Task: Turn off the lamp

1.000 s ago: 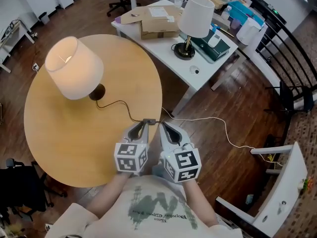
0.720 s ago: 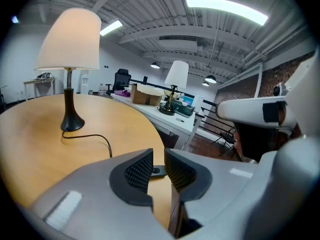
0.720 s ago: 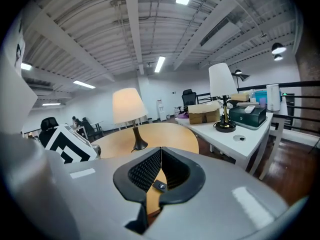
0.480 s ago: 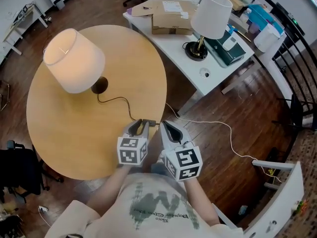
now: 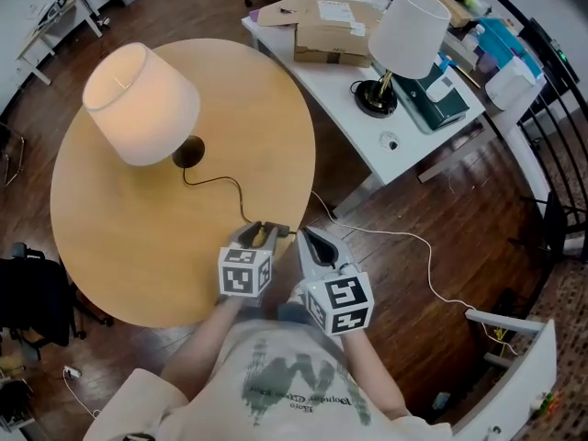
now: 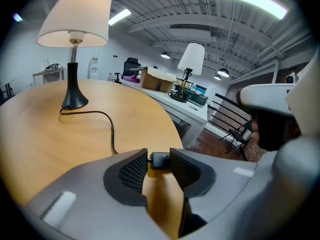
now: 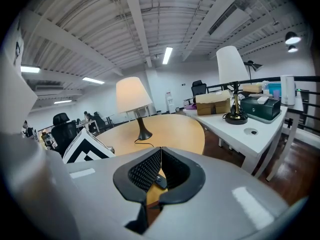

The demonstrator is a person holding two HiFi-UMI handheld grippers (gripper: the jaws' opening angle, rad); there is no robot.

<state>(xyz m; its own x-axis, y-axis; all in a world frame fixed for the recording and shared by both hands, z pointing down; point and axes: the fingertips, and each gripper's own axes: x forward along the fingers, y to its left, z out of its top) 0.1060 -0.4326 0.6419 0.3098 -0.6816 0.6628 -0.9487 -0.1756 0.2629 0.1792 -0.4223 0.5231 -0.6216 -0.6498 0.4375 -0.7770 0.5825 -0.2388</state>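
Observation:
The lit lamp (image 5: 142, 104) stands at the far left of the round wooden table (image 5: 110, 246), its shade glowing. A black cord (image 5: 225, 186) runs from its base to a small black inline switch (image 5: 273, 229) near the table's front right edge. My left gripper (image 5: 260, 234) sits low over that switch. Its jaws are opening, and in the left gripper view the switch (image 6: 160, 160) lies between the fingertips. My right gripper (image 5: 306, 237) hovers just right of it, shut with nothing held. The switch (image 7: 160, 181) shows below its closed tips.
A white desk (image 5: 367, 118) stands behind the round table and carries a second, unlit lamp (image 5: 409, 30), cardboard boxes (image 5: 331, 30) and a dark green device (image 5: 441, 95). A white cable (image 5: 404, 242) trails over the wooden floor to the right. Black railing runs along the far right.
Both grippers have sunk toward the table edge. The left jaws have spread apart around the inline switch. The lamp stays lit throughout.

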